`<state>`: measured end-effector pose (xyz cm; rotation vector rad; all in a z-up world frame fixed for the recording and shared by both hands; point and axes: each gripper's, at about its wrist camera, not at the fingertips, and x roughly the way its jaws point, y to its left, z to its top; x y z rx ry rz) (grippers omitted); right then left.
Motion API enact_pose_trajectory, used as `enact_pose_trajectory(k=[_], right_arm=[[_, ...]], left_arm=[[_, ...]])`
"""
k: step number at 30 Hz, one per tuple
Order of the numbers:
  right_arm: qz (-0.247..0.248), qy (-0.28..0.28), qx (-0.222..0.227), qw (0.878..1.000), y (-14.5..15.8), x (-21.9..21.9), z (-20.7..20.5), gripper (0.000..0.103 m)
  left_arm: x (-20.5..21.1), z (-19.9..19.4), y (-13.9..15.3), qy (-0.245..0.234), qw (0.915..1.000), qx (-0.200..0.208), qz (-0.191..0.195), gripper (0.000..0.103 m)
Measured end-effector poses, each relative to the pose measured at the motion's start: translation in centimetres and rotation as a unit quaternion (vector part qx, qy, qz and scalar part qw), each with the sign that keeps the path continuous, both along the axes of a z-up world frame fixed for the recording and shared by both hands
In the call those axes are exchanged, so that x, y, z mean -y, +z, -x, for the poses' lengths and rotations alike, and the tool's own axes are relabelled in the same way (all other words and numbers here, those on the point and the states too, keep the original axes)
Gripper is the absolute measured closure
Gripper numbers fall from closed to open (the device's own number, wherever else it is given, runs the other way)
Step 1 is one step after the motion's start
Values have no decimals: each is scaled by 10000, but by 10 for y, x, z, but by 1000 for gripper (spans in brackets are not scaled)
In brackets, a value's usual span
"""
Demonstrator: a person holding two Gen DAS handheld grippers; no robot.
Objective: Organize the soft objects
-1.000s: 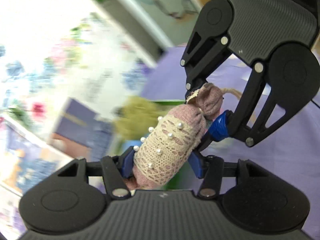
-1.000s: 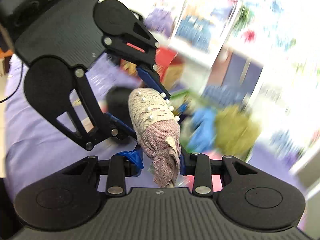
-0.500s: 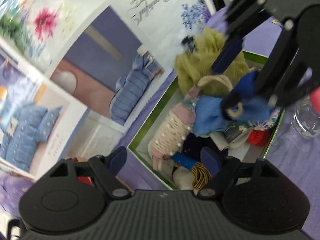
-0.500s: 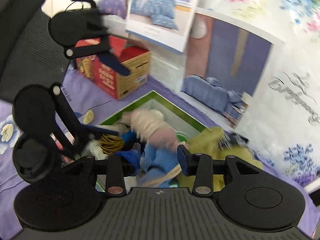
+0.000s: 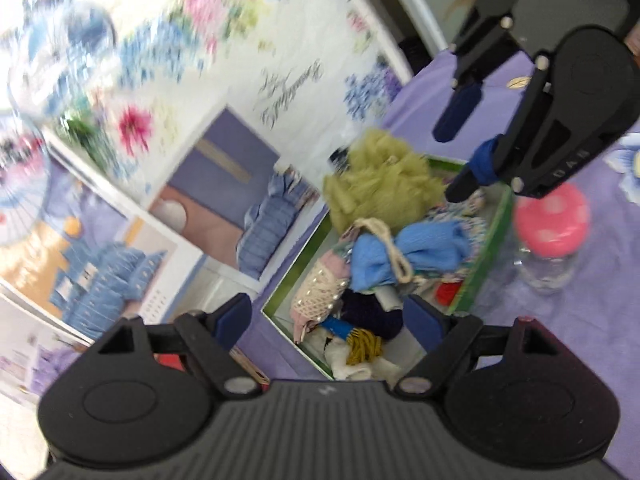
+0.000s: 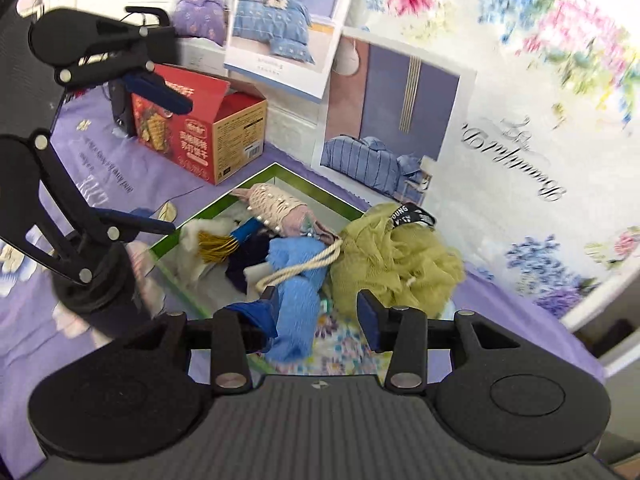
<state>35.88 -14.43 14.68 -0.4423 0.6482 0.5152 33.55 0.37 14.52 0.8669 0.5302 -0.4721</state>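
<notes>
Both the left gripper [image 5: 328, 318] and right gripper [image 6: 318, 312] were opening, empty, having dropped the lace-wrapped pink pouch [image 6: 276, 210] into the green-rimmed box [image 6: 320, 191], one more item stowed.

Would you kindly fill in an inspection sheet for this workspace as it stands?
Surface: purple floral cloth.
Job's things: green-rimmed box holds lace pouch, blue cloth, olive mesh puff, gold tassel.
Clutter: red carton; clear jar with pink lid.
Grippers: left gripper and right gripper both opening, holding nothing, above the box.
Cables: dark lead behind the carton, unclear.
Surroundings: bedding posters; floral sheet.
</notes>
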Motion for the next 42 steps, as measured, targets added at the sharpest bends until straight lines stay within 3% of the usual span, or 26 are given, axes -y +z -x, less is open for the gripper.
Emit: enact_pose_trajectory(k=[5, 9, 18, 23, 26, 30, 32, 34, 40, 42], right_arm=[[-34, -240, 433, 9988, 19, 7, 50, 75], [-40, -828, 951, 9920, 22, 11, 90, 74], [-1285, -1362, 565, 9807, -9, 13, 140, 73], [-1713, -1979, 491, 9639, -23, 4, 155, 72], [-1978, -2387, 310, 9502, -26, 4, 156, 72], [-2435, -2726, 353, 9301, -29, 4, 165, 72], [-2587, -2923, 541, 9191, -32, 4, 172, 71], [-2740, -3125, 674, 9071, -39, 5, 179, 71], [-2790, -3293, 726, 8991, -56, 8, 199, 71], [-2754, -3271, 760, 9008, -61, 8, 203, 71]], left_arm=[[1, 53, 14, -94, 9993, 352, 105, 16], [-3, 84, 15, 140, 9983, 415, 395, 16], [-12, 118, -4, 1089, 9876, 423, 1047, 16], [-14, 121, -13, 1659, 9707, 191, 1728, 16], [-17, 120, -15, 1946, 9541, -21, 2276, 16], [-18, 125, -17, 2363, 9278, 129, 2883, 16], [-14, 130, -19, 2528, 9194, 285, 3000, 16], [-8, 136, -21, 2662, 9172, 404, 2938, 16], [-10, 161, -35, 2990, 8963, 360, 3254, 16], [-9, 169, -41, 3115, 8929, 349, 3233, 16]])
